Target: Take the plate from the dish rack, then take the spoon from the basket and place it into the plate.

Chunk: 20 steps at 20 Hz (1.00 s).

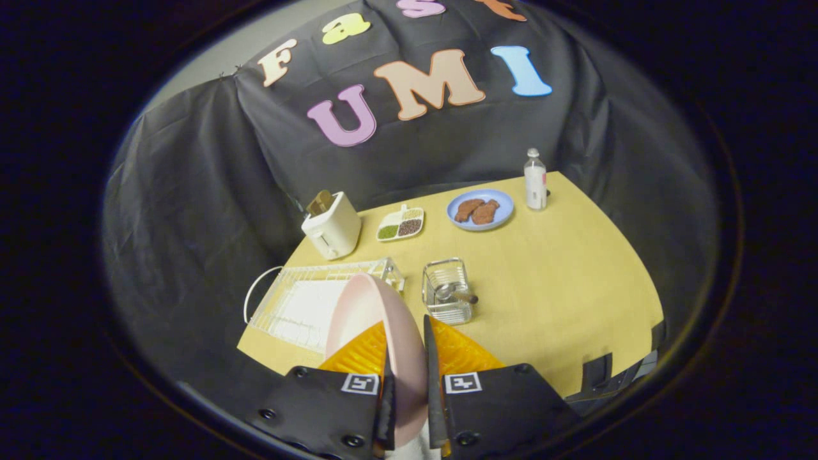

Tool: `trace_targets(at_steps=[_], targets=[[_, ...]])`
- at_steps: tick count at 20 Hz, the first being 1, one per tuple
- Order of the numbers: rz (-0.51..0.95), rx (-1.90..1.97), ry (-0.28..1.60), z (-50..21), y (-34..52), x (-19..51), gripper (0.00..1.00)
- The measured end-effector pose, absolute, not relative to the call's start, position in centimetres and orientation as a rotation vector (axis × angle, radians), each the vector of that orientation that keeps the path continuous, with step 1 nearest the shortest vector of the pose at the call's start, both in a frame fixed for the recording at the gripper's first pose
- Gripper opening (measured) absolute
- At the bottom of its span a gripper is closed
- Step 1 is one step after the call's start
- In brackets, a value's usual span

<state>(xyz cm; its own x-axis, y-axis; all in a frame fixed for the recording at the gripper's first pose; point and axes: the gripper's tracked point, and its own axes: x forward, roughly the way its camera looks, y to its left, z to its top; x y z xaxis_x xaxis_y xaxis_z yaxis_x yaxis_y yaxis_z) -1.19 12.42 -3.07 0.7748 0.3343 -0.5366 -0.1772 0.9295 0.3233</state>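
Gripper view: the pink plate (377, 332) stands on edge between the fingers of the tool (409, 377), which is clenched on its rim and holds it raised just ahead of the white dish rack (307, 300) on the yellow counter (562, 287). Held by a narrow strip of rim, the plate could pivot or slip out if tilted quickly, and its lower edge could catch the rack's wires. Beyond the fingers the spoon (457, 295) lies in the wire basket (447, 291), near enough that a wide swing of the plate might knock it over.
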Motion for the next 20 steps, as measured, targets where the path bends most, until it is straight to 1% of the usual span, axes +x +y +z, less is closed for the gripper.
trace_targets(at_steps=[4, 8, 14, 20], targets=[[0.312, 0.318, 0.661, -8.6, 11.4, -1.8, 0.23], [0.279, 0.352, 0.699, -13.3, 9.5, -0.8, 0.23], [0.231, 0.388, 0.717, -17.0, 7.5, 1.1, 0.23], [0.252, 0.436, 0.722, -18.7, 7.8, 1.8, 0.24]])
